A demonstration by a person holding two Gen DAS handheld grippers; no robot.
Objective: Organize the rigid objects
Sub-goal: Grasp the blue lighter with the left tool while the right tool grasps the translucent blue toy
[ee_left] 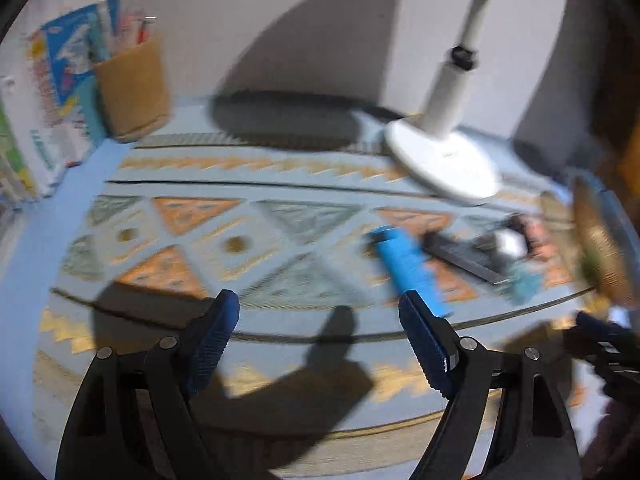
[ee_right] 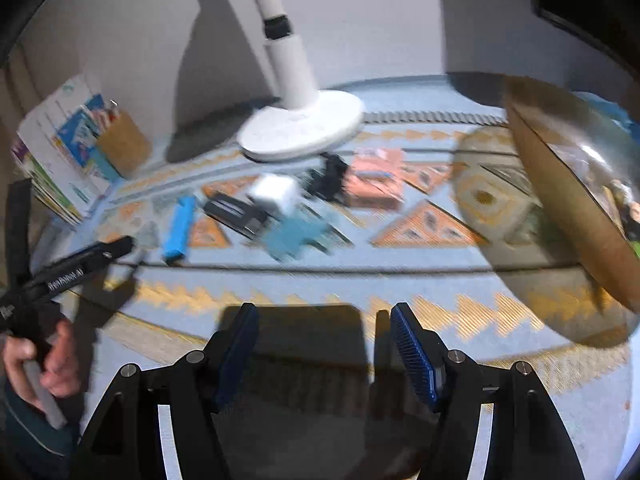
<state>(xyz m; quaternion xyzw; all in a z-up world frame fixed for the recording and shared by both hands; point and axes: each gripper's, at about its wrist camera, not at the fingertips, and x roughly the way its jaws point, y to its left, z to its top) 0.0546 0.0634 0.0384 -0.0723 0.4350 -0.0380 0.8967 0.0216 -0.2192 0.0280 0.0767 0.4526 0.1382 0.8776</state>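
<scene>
Claws (ee_left: 320,312) apart, both empty

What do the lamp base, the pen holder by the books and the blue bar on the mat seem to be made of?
Lamp base: likely matte white plastic; even colour, soft sheen, though blurred. Pen holder: looks like cork or kraft cardboard; flat tan, dull. Blue bar: probably smooth plastic; uniform bright blue, hard edges. Motion blur leaves all three uncertain.
</scene>
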